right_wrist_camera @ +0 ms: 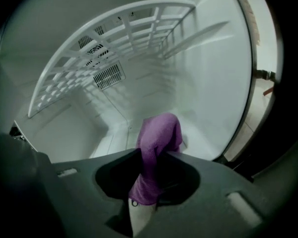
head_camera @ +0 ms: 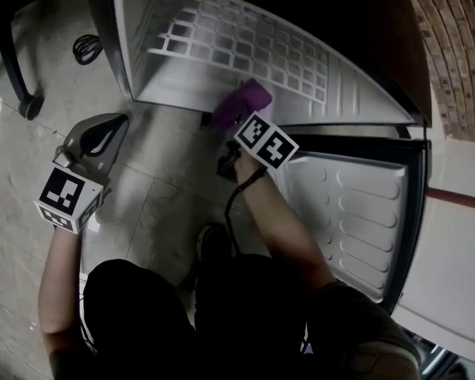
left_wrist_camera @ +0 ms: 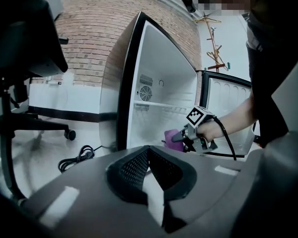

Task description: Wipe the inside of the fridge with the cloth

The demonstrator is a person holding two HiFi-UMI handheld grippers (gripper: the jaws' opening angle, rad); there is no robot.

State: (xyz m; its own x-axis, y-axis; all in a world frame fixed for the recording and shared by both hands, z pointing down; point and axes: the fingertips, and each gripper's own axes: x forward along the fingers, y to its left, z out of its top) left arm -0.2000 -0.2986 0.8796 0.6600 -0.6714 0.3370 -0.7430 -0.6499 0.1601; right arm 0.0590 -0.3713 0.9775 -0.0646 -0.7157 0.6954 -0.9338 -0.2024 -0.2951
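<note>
**Right gripper (right_wrist_camera: pixel 148 185) pinched on the cloth (right_wrist_camera: pixel 158 140) at the fridge (head_camera: pixel 182 85) mouth**

We had the right gripper closed on the purple cloth. A bunched fold stood up out of the jaws and leaned forward, and a short tail hung below them. Our left gripper (left_wrist_camera: pixel 151 180) was parted and held nothing, low over the floor (head_camera: pixel 166 188) and well apart from the fridge.

We judged slipping to be the main risk. The jaws caught only a narrow waist of fabric, so a firm drag across the white liner could pull the cloth free. The fold was also small and lumpy. If we pressed too far, the hard jaw tips rather than the fabric might meet the plastic and scrape it. The wire shelf (right_wrist_camera: pixel 109 48) sat above and ahead, and a high sweep could snag the cloth in its grid. The cable (head_camera: pixel 231 204) trailing from our right gripper ran back past the open door (head_camera: pixel 356 204) and might catch on its edge.

The cloth led the right gripper, just inside the opening and near the lower right side of the compartment. We could not tell whether it was touching the liner or sitting just off it.
</note>
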